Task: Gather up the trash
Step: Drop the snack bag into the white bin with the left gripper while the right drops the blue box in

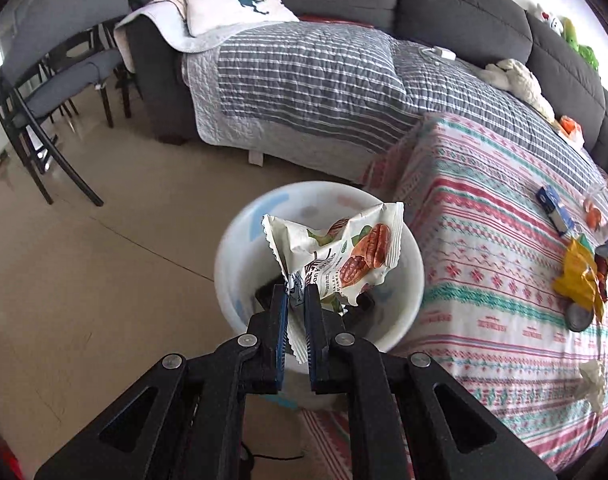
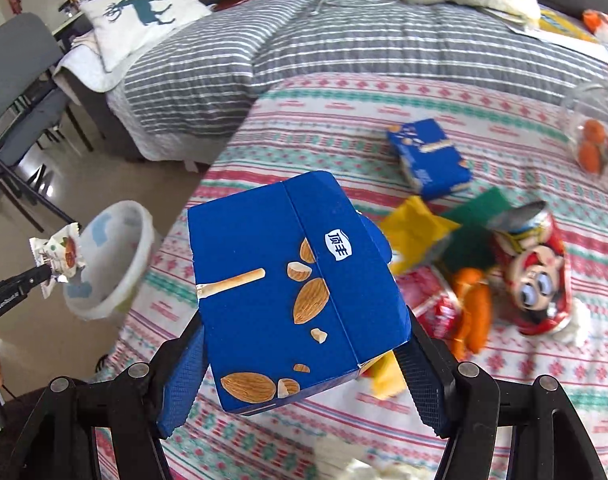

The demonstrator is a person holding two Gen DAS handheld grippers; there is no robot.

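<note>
A white pecan snack wrapper (image 1: 343, 248) hangs over the mouth of the white trash bin (image 1: 240, 248), which stands on the floor beside the table. My left gripper (image 1: 296, 290) is shut on the wrapper's lower edge. In the right wrist view the same wrapper (image 2: 62, 254) and bin (image 2: 120, 240) show at the far left. A blue almond-stick box (image 2: 272, 280) is lifted above the patterned tablecloth (image 2: 343, 100). My right gripper (image 2: 304, 328) is shut on its two sides.
On the table lie a second blue box (image 2: 429, 156), a yellow wrapper (image 2: 411, 228), a crushed red can (image 2: 539, 272), orange peel (image 2: 471, 304) and tissue (image 2: 367, 468). A quilt-covered sofa (image 1: 304, 80) stands behind, chairs (image 1: 44, 92) at left.
</note>
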